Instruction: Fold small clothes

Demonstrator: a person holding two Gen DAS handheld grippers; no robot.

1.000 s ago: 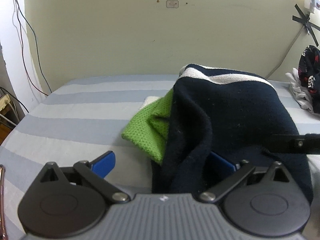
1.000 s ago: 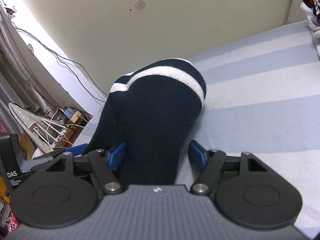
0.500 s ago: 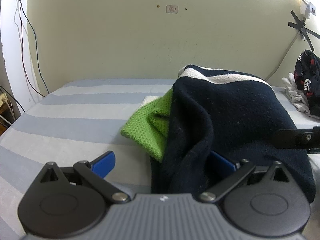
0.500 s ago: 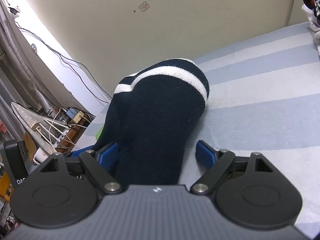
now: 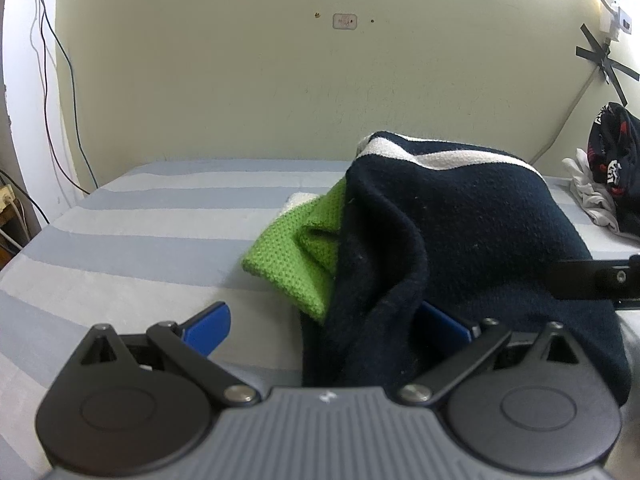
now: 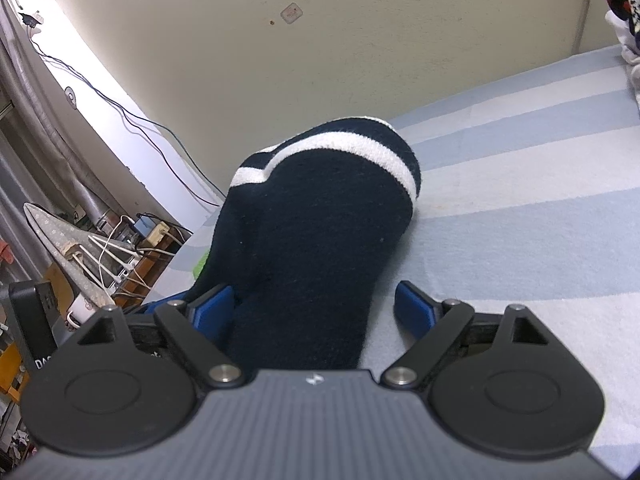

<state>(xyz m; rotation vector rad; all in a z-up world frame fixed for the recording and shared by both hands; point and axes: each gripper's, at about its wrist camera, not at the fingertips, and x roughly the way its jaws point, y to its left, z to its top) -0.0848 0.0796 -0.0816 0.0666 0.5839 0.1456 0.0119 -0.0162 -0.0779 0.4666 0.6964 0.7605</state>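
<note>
surface: blue-and-white striped bedsheet (image 6: 520, 184), cream wall (image 5: 240, 80) beyond
right gripper (image 6: 316, 308): jaws just widened, gaping around navy white-striped knit garment (image 6: 320, 220)
left gripper (image 5: 324, 320): agape, unchanged

White letters "DA" showing on the black device (image 6: 30, 328) left of the right gripper (image 6: 312, 308), rest cut off, wall sticker (image 5: 344, 21) print staying illegible

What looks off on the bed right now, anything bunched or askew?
The navy garment is not flat: it humps up in a loose mound with its white stripe on top, draped partly over a green knit piece. The right gripper has just been opening, with the fabric between its pads but no longer squeezed.
</note>
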